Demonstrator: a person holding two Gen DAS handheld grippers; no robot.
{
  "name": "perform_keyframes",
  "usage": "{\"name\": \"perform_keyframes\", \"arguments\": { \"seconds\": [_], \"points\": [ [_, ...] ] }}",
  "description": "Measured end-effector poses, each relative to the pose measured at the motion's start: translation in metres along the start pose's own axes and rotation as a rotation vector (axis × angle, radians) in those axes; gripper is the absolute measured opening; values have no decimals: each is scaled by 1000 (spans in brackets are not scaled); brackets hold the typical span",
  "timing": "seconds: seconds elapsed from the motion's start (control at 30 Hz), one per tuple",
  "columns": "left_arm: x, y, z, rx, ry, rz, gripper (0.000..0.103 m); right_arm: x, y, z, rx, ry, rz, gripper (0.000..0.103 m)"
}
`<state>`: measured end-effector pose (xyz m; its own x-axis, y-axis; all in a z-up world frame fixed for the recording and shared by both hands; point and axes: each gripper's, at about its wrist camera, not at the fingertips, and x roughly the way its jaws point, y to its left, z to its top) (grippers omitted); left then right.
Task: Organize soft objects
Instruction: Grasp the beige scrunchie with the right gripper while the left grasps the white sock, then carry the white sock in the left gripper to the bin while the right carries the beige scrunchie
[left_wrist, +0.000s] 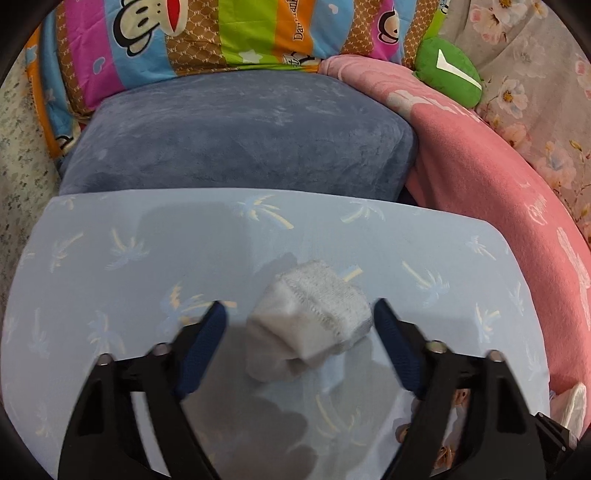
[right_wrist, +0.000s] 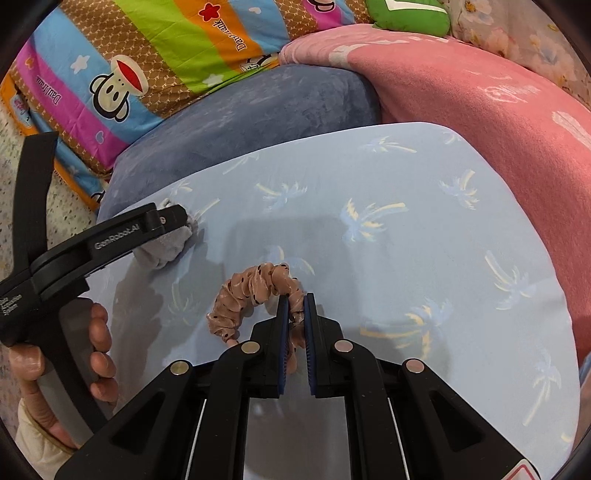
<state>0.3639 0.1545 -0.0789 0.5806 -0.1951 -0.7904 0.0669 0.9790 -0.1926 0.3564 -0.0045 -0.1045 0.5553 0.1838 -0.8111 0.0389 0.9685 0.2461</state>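
Right now a balled grey sock (left_wrist: 308, 319) lies on the pale blue palm-print cloth (left_wrist: 129, 236), sitting between the left gripper (left_wrist: 301, 319)'s spread blue pads, which don't press on it. Nearby on the same cloth, the right gripper (right_wrist: 295, 308) is pinched tight on a tan spotted scrunchie (right_wrist: 255, 291). Behind them lie a grey-blue cushion (left_wrist: 240, 136), a pink blanket (left_wrist: 491, 177) and a striped monkey-print quilt (left_wrist: 192, 33).

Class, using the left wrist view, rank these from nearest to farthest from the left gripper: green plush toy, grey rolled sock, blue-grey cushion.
1. Grey rolled sock: between the left gripper's open fingers.
2. Blue-grey cushion: beyond the palm-print cloth.
3. Green plush toy: far upper right.
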Motion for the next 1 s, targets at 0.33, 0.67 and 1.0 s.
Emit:
{"name": "perform_keyframes", "arguments": {
  "seconds": [0.33,0.67,1.0],
  "points": [
    [-18,-22,-16,20,6,-43,40,-8,-9,-11,34,9,15,8],
    [-55,-58,-43,46,15,-101,38,-62,-21,-31,59,-29,12,8],
    [-98,-91,-74,91,20,-165,39,-127,-45,-61,94,-84,-16,8]
  ]
}}
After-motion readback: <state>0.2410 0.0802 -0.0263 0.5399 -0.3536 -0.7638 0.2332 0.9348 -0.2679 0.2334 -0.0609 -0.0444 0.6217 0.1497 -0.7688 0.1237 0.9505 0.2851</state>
